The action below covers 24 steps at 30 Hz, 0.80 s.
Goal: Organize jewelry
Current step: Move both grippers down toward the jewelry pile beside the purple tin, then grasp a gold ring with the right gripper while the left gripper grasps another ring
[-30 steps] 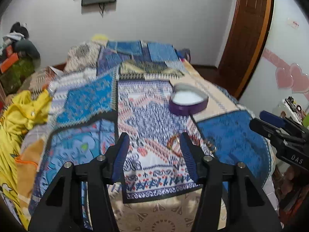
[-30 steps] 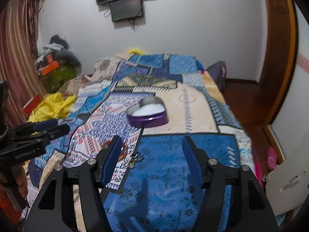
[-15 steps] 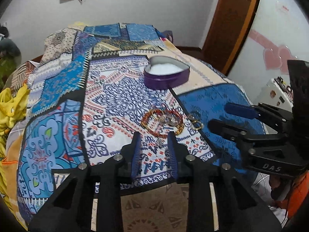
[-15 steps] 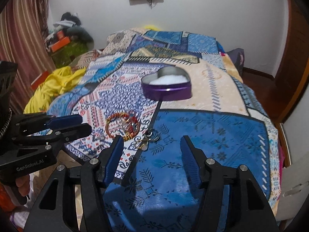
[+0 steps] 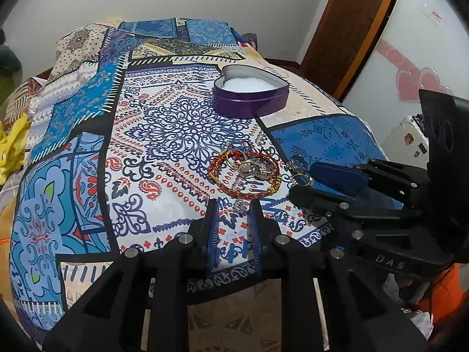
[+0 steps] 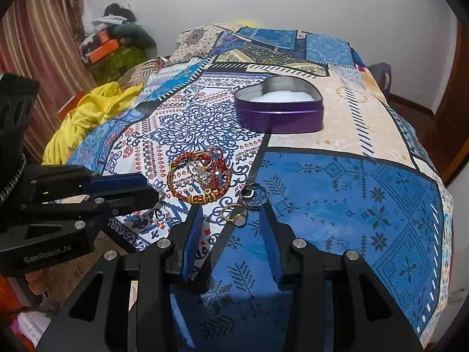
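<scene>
A red-and-gold bangle (image 5: 231,173) (image 6: 178,187) lies on the patterned bedspread with small silver and gold pieces inside it. A gold ring (image 6: 234,215) and a silver ring (image 6: 255,195) lie just to its right. A purple heart-shaped tin (image 5: 249,104) (image 6: 278,117) with white lining stands open farther back. My left gripper (image 5: 233,205) is open narrowly around a small silver piece (image 5: 239,205) in front of the bangle. My right gripper (image 6: 231,214) is open with its fingertips on either side of the gold ring.
The bed's near edge runs just under both grippers. Yellow cloth (image 6: 88,117) lies at the bed's left side. A wooden door (image 5: 351,20) and a wall with pink hearts (image 5: 416,85) stand to the right. Clutter (image 6: 117,38) is piled at the back left.
Both grippers have moved forward and down toward the jewelry. The left jaws narrowed from wide open to a small gap. The right jaws also closed in somewhat.
</scene>
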Each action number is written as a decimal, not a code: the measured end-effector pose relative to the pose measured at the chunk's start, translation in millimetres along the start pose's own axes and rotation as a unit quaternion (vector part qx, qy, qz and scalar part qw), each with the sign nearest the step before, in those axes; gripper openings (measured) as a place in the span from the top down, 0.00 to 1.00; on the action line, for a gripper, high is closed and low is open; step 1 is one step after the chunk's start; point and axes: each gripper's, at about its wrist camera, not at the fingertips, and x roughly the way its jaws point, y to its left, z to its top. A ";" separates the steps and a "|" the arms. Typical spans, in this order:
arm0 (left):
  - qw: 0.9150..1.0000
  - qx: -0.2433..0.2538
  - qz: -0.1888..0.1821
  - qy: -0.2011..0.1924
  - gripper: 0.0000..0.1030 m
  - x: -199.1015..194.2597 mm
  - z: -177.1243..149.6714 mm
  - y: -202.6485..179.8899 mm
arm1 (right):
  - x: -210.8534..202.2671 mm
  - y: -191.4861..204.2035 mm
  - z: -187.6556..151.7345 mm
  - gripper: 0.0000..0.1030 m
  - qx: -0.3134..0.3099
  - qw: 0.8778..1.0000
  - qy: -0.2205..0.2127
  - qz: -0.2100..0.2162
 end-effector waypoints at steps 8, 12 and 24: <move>1.000 -0.002 0.000 0.002 0.81 7.0 2.4 0.4 | 4.5 1.4 -0.4 0.70 -0.009 1.000 -0.007 -0.005; 1.000 -0.003 0.011 0.002 0.85 11.0 5.1 2.4 | 5.1 4.5 -0.9 0.79 -0.016 1.000 -0.010 -0.015; 0.999 0.013 0.030 -0.014 0.94 1.8 7.2 -1.1 | -9.7 0.6 1.6 0.84 0.004 1.000 -0.024 -0.018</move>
